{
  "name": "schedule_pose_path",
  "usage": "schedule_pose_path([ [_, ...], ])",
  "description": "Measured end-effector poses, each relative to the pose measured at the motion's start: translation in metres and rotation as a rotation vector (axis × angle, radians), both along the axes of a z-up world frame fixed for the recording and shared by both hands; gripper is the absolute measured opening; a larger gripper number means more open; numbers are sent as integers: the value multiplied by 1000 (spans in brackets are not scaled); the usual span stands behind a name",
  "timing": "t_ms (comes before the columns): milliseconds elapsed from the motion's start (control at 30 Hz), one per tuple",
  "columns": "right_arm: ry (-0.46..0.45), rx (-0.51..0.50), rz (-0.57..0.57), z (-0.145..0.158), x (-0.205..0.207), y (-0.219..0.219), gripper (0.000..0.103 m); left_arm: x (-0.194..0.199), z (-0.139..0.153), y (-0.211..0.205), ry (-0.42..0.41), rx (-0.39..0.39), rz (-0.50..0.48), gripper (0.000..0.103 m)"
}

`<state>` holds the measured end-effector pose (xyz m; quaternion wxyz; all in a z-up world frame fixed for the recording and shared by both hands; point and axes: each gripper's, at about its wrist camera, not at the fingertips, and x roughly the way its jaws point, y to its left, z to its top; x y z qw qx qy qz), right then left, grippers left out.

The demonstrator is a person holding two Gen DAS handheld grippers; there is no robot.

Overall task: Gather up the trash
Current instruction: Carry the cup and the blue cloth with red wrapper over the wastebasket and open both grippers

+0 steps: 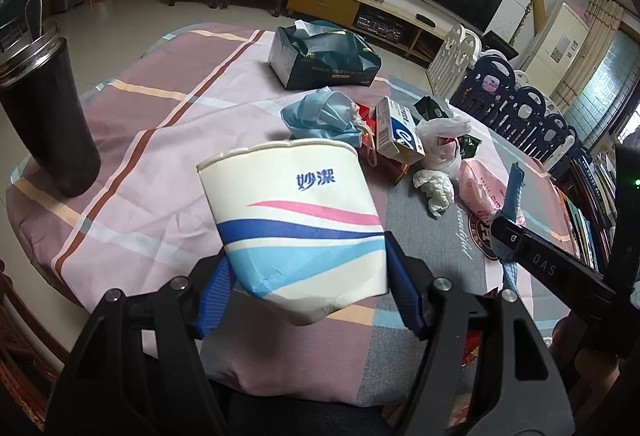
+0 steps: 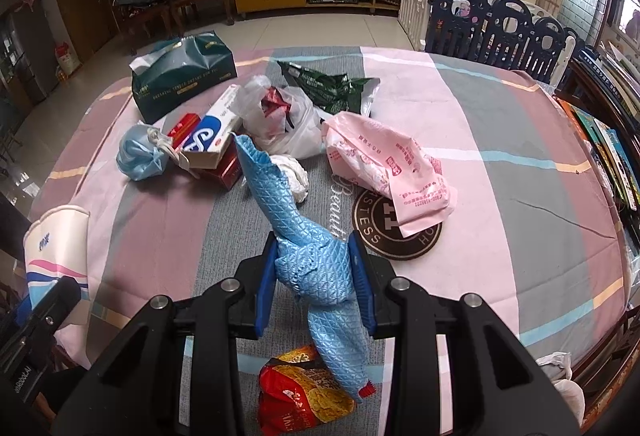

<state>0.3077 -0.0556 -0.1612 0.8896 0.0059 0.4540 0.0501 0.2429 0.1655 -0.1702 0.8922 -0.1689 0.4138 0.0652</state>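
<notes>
My left gripper is shut on a white paper cup with blue and pink stripes, held above the table. The cup also shows in the right wrist view. My right gripper is shut on a blue quilted cloth that sticks up and hangs down. Trash lies in a pile mid-table: a blue face mask, a white and blue box, a red box, a clear plastic bag, a crumpled tissue, a pink bag, a green wrapper.
A dark green tissue pack sits at the far left of the table. A red snack bag lies under my right gripper. A dark tumbler with a spoon stands at the left edge. A round coaster lies mid-table. Books line the right side.
</notes>
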Motion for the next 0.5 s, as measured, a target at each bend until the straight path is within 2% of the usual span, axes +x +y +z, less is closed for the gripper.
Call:
schedule_pose_path([
  [233,-70,59,-36,35,-8,-24,35,-7,13,-2,-23,-30,-14,69],
  [333,-78,96,-56,48,-16,-43,35,-13,23,-14,-50,-14,-61,69],
  [500,-95,138,-76,70,-39,-71,35,-18,19,-36,-35,-89,-152,69],
])
